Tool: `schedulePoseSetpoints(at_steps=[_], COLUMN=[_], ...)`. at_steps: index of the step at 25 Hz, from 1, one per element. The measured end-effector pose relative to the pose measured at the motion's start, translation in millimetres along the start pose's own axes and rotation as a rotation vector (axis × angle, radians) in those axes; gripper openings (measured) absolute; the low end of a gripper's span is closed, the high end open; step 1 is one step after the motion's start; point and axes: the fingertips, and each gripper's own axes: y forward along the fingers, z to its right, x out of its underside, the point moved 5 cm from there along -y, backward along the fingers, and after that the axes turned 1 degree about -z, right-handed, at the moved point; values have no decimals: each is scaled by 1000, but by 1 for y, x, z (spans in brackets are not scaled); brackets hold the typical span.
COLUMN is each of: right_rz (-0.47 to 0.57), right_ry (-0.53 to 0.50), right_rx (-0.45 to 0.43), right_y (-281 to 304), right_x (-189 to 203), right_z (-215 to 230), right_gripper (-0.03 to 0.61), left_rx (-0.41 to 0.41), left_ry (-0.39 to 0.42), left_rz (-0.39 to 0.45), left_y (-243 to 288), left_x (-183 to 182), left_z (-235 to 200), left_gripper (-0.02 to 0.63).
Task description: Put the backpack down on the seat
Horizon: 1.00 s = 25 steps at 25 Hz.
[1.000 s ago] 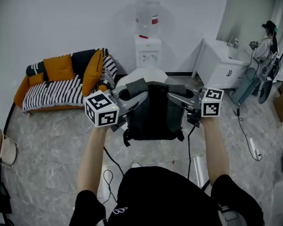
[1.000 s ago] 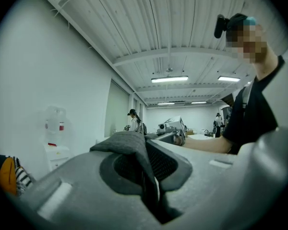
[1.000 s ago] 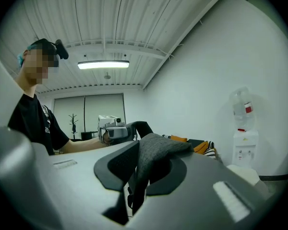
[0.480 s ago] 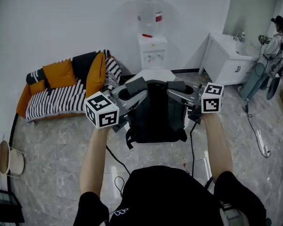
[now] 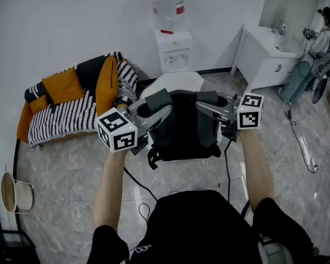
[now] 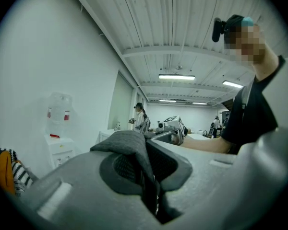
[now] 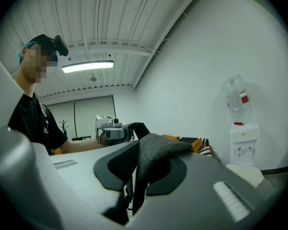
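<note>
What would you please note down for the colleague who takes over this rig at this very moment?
Left gripper: shut on one grey shoulder strap of the backpack.
Right gripper: shut on the other strap.
Things: the backpack hangs in the air between both grippers; the white seat shows just beyond it, and nothing rests on it yet.
Done: backpack picked up by both straps.
Left: bring it over the seat, lower it until it rests, then open both grippers.

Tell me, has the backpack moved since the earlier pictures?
Yes. The backpack has been carried forward, nearer to the white seat and the water dispenser, which now looks larger in the head view.
</note>
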Motion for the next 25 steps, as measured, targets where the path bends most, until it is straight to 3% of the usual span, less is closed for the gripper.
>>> schedulePoseSetpoints(at_steps=[4, 9, 18, 22, 25], right_rz=[-7, -24, -14, -24, -34], right_ry=[28, 61, 12, 52, 40], right_rx=[8, -3, -58, -102, -114], right_y=[3, 9, 4, 3, -3], right_x=[-5, -31, 6, -14, -37], right_z=[20, 83, 119, 201, 242], right_gripper=[41, 41, 41, 41, 41], left_rx=[-2, -25, -76, -82, -91], left_ry=[-35, -98, -95, -127, -154], left_rz=[2, 17, 29, 12, 51], left_y=[8, 40, 67, 116, 145], left_x=[0, -17, 19, 1, -18], left_z=[-15, -70, -90, -162, -197], left_gripper=[29, 28, 29, 29, 29])
